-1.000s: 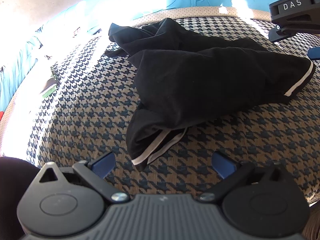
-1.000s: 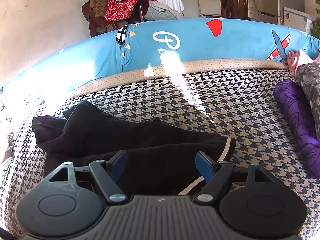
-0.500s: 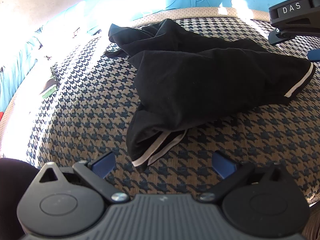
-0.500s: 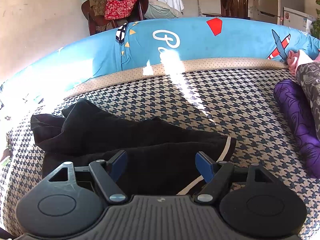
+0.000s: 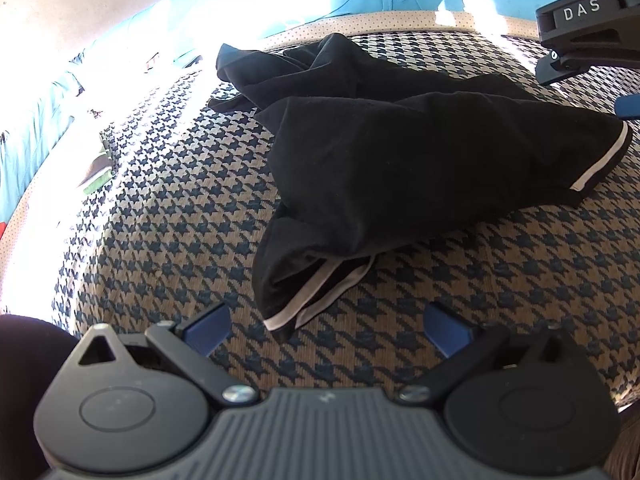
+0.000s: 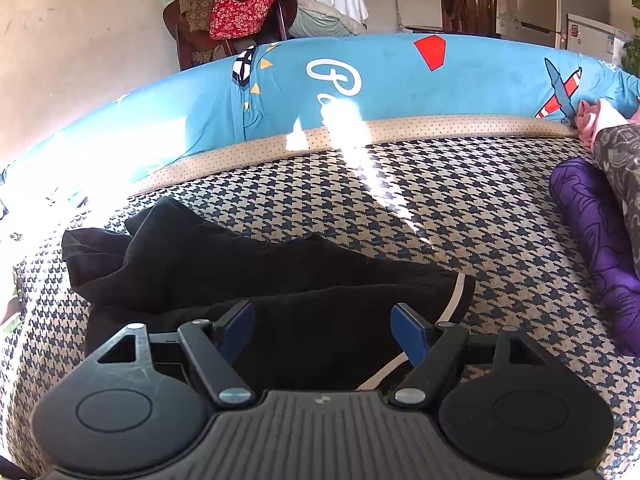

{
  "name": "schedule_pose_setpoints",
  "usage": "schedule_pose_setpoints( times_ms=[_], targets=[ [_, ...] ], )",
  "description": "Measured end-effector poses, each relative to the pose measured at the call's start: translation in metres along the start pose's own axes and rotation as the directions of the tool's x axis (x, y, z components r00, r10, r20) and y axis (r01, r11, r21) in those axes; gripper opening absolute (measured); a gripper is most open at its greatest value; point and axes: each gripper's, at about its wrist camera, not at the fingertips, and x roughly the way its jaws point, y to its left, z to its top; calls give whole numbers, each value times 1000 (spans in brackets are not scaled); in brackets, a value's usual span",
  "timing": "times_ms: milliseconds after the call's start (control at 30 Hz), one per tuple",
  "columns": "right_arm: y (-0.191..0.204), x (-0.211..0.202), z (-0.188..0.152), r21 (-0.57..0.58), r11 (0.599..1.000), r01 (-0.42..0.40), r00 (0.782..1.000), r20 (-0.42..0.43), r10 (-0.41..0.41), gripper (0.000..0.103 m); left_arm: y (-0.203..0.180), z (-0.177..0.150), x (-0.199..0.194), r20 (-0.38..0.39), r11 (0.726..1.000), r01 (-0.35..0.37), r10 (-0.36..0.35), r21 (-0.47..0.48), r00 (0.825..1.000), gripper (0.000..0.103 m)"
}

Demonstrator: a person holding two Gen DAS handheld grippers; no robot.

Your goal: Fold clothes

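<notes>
**Black garment lying crumpled on the mattress, both grippers open**

Left wrist view: the left gripper (image 5: 326, 326) is being held wide, empty, just short of the black garment (image 5: 400, 160), whose white-striped hem is pointing toward the jaws; its long axis is running away toward the mattress (image 5: 160, 240) far edge.

Right wrist view: the right gripper (image 6: 322, 330) is being held wide directly above the garment (image 6: 260, 264), nearer than the left.

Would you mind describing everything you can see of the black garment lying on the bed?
The black garment is soft, matte fabric with white stripe trim at its hems. It lies crumpled and unfolded on the houndstooth bedcover, bunched in overlapping layers, one striped end toward the left gripper, another at the far right. Nothing grips it: the left gripper's fingers are open just short of its near hem, and the right gripper hovers open over it.
</notes>
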Motion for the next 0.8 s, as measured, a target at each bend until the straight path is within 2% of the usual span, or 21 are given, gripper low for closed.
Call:
schedule_pose_setpoints(
  times_ms=[800],
  targets=[
    [-10, -8, 1, 26, 1000, 0, 1000, 26, -1, 75, -8, -3, -16, 25, 1000, -5, 5, 18, 1000, 103]
  ],
)
